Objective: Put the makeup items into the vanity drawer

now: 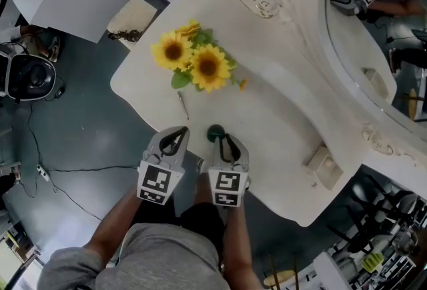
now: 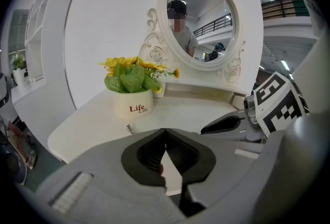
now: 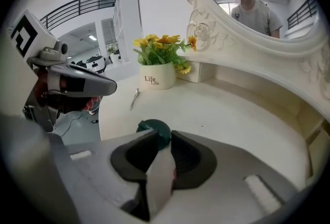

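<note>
A dark green round compact [image 1: 214, 132] lies flat on the white vanity top [image 1: 280, 115] near its front edge. My right gripper [image 1: 225, 140] is right at it, pointing down. In the right gripper view the compact [image 3: 156, 128] sits just beyond the right gripper [image 3: 162, 138], partly hidden behind the left fingertip; the jaws stand apart and I cannot tell if a pad touches it. My left gripper [image 1: 175, 140] hovers beside it to the left, and in its own view the left gripper [image 2: 165, 133] is shut and holds nothing. A thin metal tool [image 1: 182, 106] lies in front of the flowers.
A white pot of sunflowers [image 1: 193, 62] stands mid-table, printed "Life" [image 2: 133, 102]. The oval mirror [image 1: 380, 22] in its carved frame rises at the back. A small cream box [image 1: 324, 165] sits at the right. Cables cross the grey floor [image 1: 80, 142] on the left.
</note>
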